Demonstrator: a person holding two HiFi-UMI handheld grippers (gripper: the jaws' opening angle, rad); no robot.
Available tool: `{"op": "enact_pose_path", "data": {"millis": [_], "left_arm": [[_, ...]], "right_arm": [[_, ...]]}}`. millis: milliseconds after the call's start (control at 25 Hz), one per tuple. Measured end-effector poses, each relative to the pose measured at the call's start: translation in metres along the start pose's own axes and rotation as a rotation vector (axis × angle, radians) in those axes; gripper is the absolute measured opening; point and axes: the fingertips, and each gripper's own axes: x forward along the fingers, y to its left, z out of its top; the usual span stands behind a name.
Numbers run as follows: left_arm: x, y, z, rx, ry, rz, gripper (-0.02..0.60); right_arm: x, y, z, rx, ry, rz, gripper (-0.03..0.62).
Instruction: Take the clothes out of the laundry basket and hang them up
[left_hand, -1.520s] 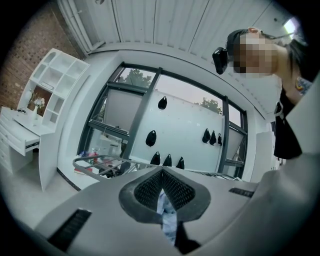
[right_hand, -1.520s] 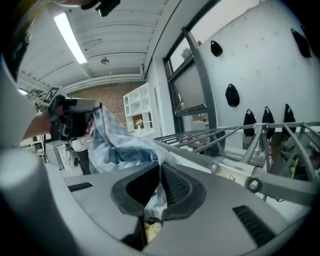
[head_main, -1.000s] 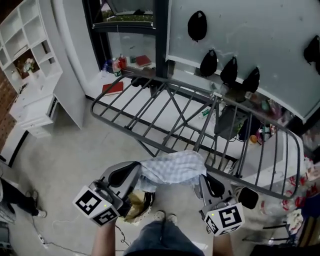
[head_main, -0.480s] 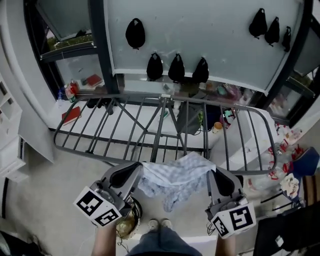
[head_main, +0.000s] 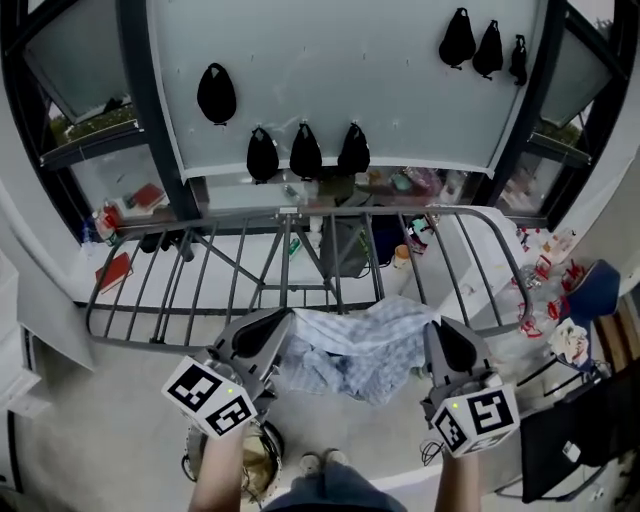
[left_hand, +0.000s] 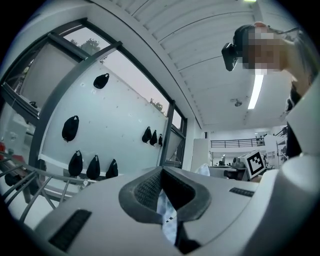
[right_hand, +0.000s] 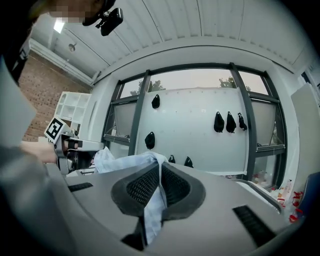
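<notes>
Both the left gripper (head_main: 268, 338) and right gripper (head_main: 447, 346) are clamped onto a light blue checked cloth (head_main: 352, 346) stretched between them, lower middle of the frame, right by the grey drying rack (head_main: 300, 262).

Soft, even daylight from far windows (right_hand: 185, 80); a ceiling strip light (left_hand: 255, 91) glares; both gripper views bulge fisheye with dark corners
</notes>
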Motion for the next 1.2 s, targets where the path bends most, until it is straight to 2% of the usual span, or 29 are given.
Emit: {"op": "enact_pose_path", "data": {"millis": [280, 680, 920, 1200], "left_arm": [[0.013, 0.011, -0.001, 0.019, -0.002, 0.019, 0.018], [0.032, 0.03, -0.003, 0.106, 0.004, 0.158, 0.019], [0.056, 0.05, -0.009, 0.093, 0.013, 0.173, 0.02], [0.108, 0.08, -0.02, 0.096, 0.026, 0.209, 0.02]], "right_arm": [[0.007, -0.005, -0.004, 0.02, -0.013, -0.042, 0.017], [0.03, -0.016, -0.007, 0.042, -0.025, -0.106, 0.017], [0.059, -0.034, -0.01, 0.048, -0.022, -0.104, 0.017], [0.112, -0.07, -0.019, 0.05, -0.003, -0.074, 0.017]]}}
